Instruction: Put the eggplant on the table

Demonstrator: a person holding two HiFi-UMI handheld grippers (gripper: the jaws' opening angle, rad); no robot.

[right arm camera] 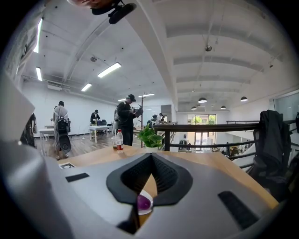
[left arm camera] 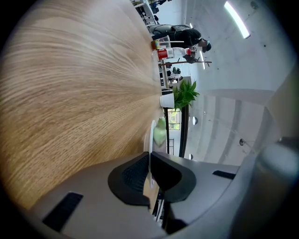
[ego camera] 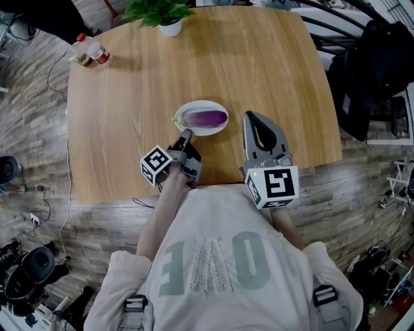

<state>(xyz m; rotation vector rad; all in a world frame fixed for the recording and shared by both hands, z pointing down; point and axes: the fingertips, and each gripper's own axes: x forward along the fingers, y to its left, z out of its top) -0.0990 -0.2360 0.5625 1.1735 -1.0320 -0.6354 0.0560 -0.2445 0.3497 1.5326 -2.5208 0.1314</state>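
The left gripper (left arm camera: pixel 149 158) is clenched on the near rim of the white plate (left arm camera: pixel 152 133): the thin rim edge passes between the two dark, ribbed pads, which stand almost together. The right gripper (right arm camera: pixel 150 158) is closed on nothing. Its pad tips meet, and the plate is visible only through the wedge-shaped gap behind them. In the head view this gripper sits just to the right of the plate, apart from it. The eggplant (ego camera: pixel 208 118) lies lengthwise in the plate, with its pale green stem end toward the left gripper. Neither gripper touches the eggplant. The plate appears to sit flat on the wooden table (ego camera: pixel 129 97), near its front edge. Progress is judged as early: the plate is secured, but the eggplant has not left it. The transfer onto the bare tabletop remains, either by tipping the plate or by lifting the eggplant out with the free gripper. The eggplant is short, rounded, glossy and purple, so it will probably roll or slide on the smooth, shallow oval plate. The table top is matt, light, straight-grained wood with rounded corners. A potted plant (ego camera: pixel 160 13) and a red-labelled bottle (ego camera: pixel 97 52) stand at the far edge, well apart from the work area.
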